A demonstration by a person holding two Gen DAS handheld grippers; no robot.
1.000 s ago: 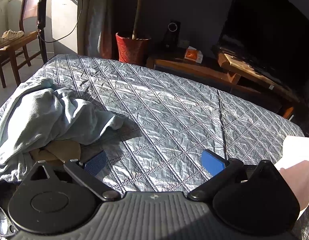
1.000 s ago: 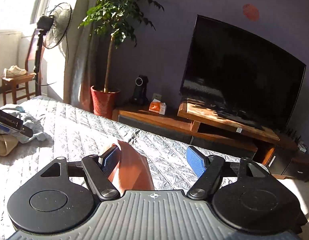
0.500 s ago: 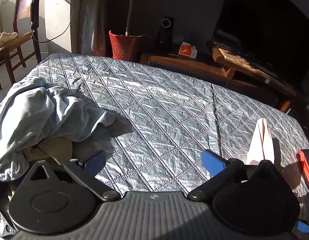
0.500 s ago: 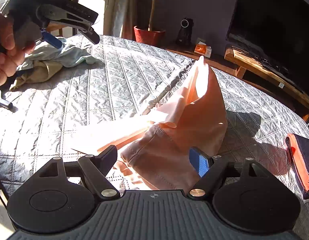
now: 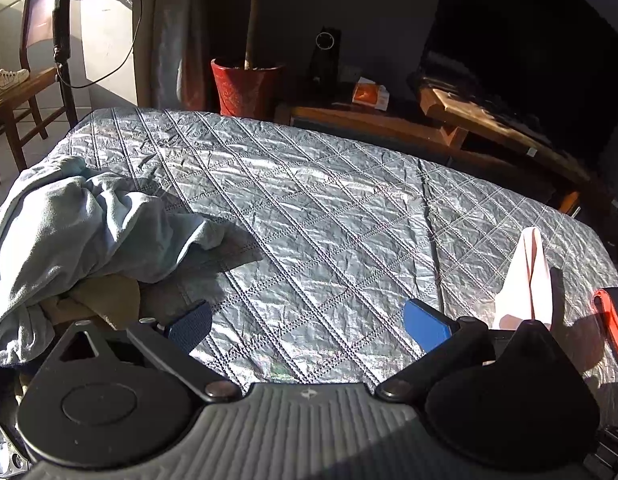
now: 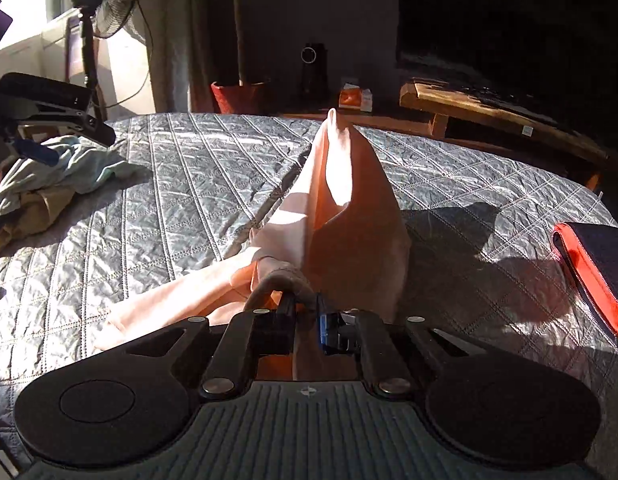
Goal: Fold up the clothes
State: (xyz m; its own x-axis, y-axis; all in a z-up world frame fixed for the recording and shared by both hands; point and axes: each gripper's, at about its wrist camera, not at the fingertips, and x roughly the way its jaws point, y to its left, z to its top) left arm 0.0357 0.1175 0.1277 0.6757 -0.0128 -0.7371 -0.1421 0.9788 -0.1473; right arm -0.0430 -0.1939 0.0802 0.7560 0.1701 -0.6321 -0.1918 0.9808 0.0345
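Note:
A pink garment [image 6: 341,208] stands in a peak on the grey quilted cover [image 6: 169,208], its lower part spread toward me. My right gripper [image 6: 307,312] is closing its jaws, and a rolled hem of the pink garment is pinched between the pads. In the left wrist view my left gripper [image 5: 307,326] hangs open over bare quilt with nothing between its fingers; the pink garment [image 5: 527,280] shows at its right. The left gripper [image 6: 49,120] also appears at the far left of the right wrist view, above a crumpled light-blue garment [image 6: 73,164].
The light-blue garment [image 5: 81,224] lies over a tan one [image 5: 105,300] at the cover's left. A folded orange-and-dark item [image 6: 589,264] lies at the right edge. Beyond the bed stand a red plant pot [image 5: 245,88], a fan, a chair and a low wooden TV stand.
My right gripper has dropped toward the quilt and gone from wide open to closed on the pink garment's hem. The left gripper has barely moved.

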